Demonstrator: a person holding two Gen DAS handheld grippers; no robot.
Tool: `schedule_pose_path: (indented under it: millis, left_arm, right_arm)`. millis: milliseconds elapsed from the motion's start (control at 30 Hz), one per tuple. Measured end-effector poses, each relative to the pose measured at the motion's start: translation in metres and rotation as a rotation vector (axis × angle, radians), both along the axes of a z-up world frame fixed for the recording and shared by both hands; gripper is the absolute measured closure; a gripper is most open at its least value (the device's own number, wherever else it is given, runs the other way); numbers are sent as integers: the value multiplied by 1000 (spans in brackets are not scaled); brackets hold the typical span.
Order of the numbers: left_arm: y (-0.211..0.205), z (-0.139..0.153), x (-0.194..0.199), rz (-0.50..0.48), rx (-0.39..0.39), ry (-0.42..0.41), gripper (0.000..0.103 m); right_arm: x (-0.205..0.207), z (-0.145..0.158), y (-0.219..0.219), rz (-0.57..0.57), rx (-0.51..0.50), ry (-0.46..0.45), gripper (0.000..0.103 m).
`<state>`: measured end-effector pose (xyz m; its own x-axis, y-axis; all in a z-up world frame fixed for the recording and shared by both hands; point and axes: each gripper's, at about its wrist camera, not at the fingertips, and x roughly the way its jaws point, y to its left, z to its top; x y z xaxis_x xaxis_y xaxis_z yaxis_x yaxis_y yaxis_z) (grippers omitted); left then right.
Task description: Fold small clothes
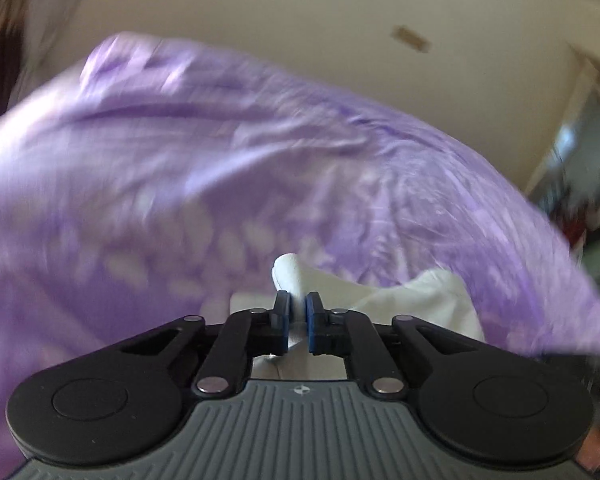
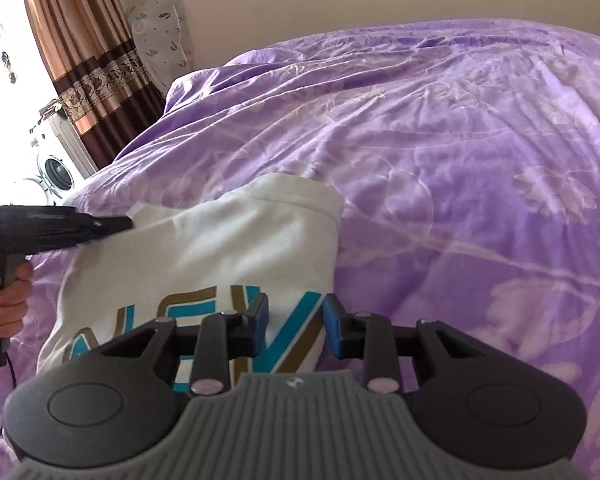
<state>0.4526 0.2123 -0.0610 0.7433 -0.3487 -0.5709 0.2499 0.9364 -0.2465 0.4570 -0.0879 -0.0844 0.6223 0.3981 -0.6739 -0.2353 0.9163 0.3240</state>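
The white T-shirt [image 2: 220, 248] (teal and gold lettering) lies on the purple bedspread [image 2: 460, 160]. The left gripper [image 1: 298, 314] pinches a thin fold; the right gripper [image 2: 295, 322] hovers, fingers wide. That shallow pinch might slip when lifted.

Your left wrist camera is sitting very close over the white T-shirt [image 1: 420, 296], facing across the purple bedspread [image 1: 180, 168] toward the wall. Your right wrist camera is looking from farther back over the same T-shirt [image 2: 228, 248] and bedspread [image 2: 460, 152], facing the curtain [image 2: 80, 48].
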Motion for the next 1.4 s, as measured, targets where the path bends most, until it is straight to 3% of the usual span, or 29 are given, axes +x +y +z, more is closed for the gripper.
schedule_pose_path:
  millis: [67, 167, 333, 400, 533, 633, 700, 767, 867, 1033, 1200, 1300, 1400]
  left_arm:
    - [-5, -3, 1, 4, 86, 0, 97]
    - [-7, -23, 15, 39, 142, 52, 97]
    - [-5, -45, 31, 83, 135, 106, 95]
    - [3, -41, 28, 119, 122, 115, 74]
    - [17, -19, 17, 196, 114, 107, 66]
    - [34, -4, 2, 216, 14, 121, 51]
    - [42, 5, -12, 209, -51, 134, 30]
    - [45, 10, -23, 187, -94, 161, 19]
    - [46, 5, -30, 138, -147, 257, 18]
    - [54, -22, -33, 158, -220, 366, 18]
    - [73, -53, -30, 194, -405, 408, 18]
    - [74, -63, -27, 188, -460, 402, 19]
    - [64, -68, -22, 170, -454, 386, 40]
  right_arm:
    - [1, -1, -2, 2, 11, 1, 76]
    - [4, -4, 0, 9, 10, -4, 76]
    - [8, -14, 6, 12, -23, 3, 71]
    - [9, -16, 5, 3, -28, 6, 67]
    - [4, -8, 0, -7, -18, 3, 65]
    - [-3, -1, -5, -26, 6, 3, 60]
    - [-7, 4, -9, -34, 31, 7, 54]
    - [-13, 8, -13, -39, 58, 14, 42]
    - [-20, 13, -18, -41, 106, 29, 38]
    - [-21, 2, -28, -63, 238, 120, 38]
    - [-16, -18, -32, -70, 305, 196, 39]
    - [-8, -36, -35, -76, 376, 247, 42]
    - [2, -52, -32, -83, 418, 273, 44]
